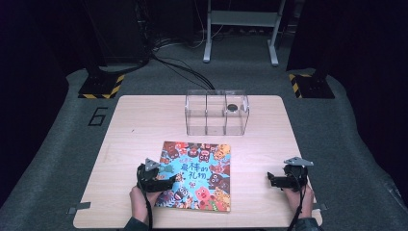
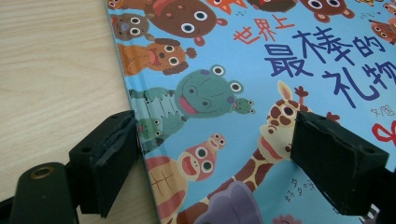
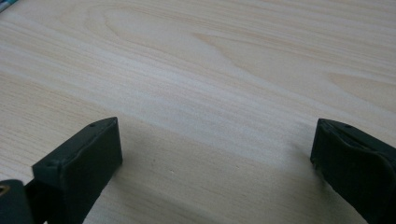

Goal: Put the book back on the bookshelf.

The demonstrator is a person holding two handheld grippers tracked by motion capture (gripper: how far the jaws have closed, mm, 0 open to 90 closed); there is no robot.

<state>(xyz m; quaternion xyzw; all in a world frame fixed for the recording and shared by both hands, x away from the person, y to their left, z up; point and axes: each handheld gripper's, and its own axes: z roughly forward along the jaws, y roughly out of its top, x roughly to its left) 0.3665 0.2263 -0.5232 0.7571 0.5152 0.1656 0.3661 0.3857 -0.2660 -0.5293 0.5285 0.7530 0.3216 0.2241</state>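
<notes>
Reaching for the book (image 1: 196, 176) lying at the table's (image 1: 134, 120) 6 o'clock.
Left gripper (image 2: 212, 154), spread, straddles its spine edge; it should slide one jaw under first. Right gripper (image 3: 215, 154) spread, idle.

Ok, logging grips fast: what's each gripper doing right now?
Left gripper: open, jaws straddling the picture book's edge, not gripping.
Right gripper: open, empty, over the table.
</notes>
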